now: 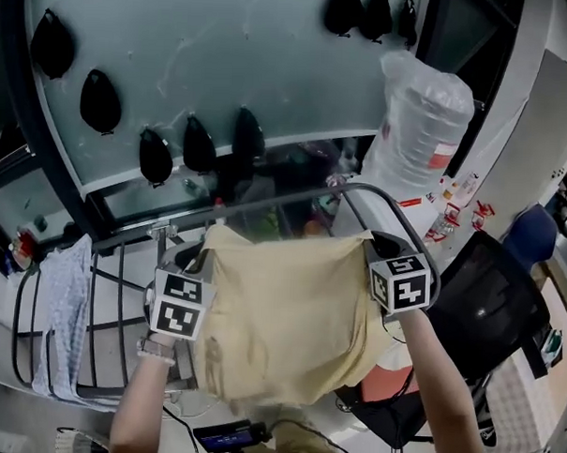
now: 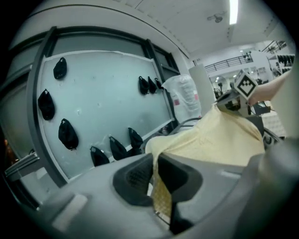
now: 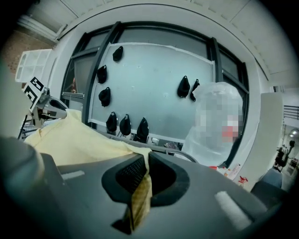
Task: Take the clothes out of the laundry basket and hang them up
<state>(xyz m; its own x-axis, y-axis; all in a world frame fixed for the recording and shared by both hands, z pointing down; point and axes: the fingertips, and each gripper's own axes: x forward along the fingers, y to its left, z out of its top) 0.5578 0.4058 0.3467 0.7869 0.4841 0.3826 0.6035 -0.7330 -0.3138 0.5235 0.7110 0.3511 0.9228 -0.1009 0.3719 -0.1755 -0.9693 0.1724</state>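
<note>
Left gripper [image 2: 156,173] and right gripper [image 3: 145,176] are each pinching a top corner of the yellow garment [image 1: 280,315], which is hiding the drying rack's [image 1: 370,188] middle.

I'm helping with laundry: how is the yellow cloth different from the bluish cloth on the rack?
The yellow cloth is plain pale yellow; the bluish cloth is whitish blue. The yellow cloth is held spread between the left gripper and right gripper, both clamped on it; the bluish cloth hangs draped over the drying rack. Both are fabric.
</note>
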